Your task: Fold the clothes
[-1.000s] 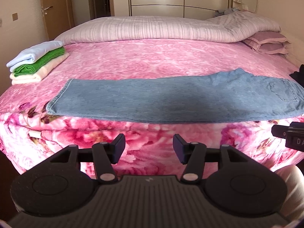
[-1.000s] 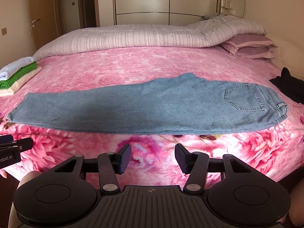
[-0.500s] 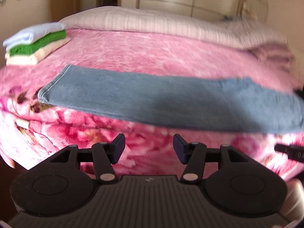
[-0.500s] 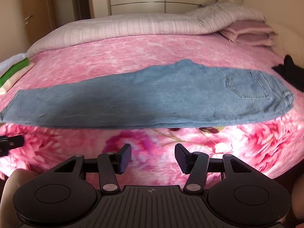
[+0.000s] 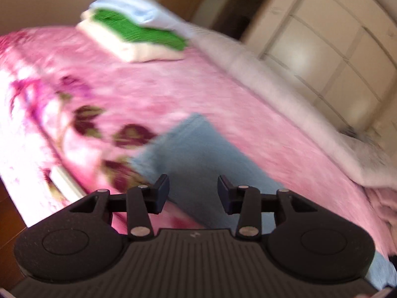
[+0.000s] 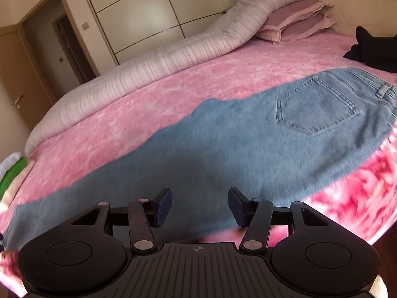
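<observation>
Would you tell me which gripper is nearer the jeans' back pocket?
Right. The right gripper hovers over the jeans, near the back pocket; the left gripper is at the hem end.

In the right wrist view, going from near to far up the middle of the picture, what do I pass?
right gripper → jeans → pink bedspread → rolled striped quilt → panelled wardrobe doors.
</observation>
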`<state>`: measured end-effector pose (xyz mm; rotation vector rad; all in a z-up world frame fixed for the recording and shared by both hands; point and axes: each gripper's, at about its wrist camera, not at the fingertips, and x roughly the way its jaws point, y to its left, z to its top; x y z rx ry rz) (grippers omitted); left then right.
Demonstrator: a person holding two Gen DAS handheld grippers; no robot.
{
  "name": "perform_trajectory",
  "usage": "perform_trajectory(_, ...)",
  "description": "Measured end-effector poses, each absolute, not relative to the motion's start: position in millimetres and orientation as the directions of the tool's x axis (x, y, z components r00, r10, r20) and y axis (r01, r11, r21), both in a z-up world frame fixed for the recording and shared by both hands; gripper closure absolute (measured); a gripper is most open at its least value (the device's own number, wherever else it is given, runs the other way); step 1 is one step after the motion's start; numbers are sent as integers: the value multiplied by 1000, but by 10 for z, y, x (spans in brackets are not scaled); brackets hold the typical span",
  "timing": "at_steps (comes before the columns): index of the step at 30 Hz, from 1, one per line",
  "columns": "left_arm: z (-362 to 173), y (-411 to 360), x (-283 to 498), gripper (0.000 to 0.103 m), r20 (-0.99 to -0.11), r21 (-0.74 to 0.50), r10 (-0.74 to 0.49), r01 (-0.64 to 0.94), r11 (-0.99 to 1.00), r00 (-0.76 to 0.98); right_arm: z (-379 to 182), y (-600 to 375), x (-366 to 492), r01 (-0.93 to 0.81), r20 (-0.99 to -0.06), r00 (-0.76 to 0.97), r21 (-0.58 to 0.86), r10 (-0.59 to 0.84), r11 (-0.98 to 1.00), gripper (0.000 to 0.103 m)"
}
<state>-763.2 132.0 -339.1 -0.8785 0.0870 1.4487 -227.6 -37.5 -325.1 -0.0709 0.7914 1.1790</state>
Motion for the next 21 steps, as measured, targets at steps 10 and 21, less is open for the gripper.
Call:
perform_trajectory(10, -3484, 1187, -8055, 69, -513, -702, 806, -684, -196, 295, -3374, -129, -2176, -848, -644, 193, 269, 740, 456, 49)
perform_trajectory(21, -3687, 1205, -7959, 58, -473, -807, 828, -524, -271, 300, -3473, -151, -2096, -837, -662, 198, 270, 723, 476, 49)
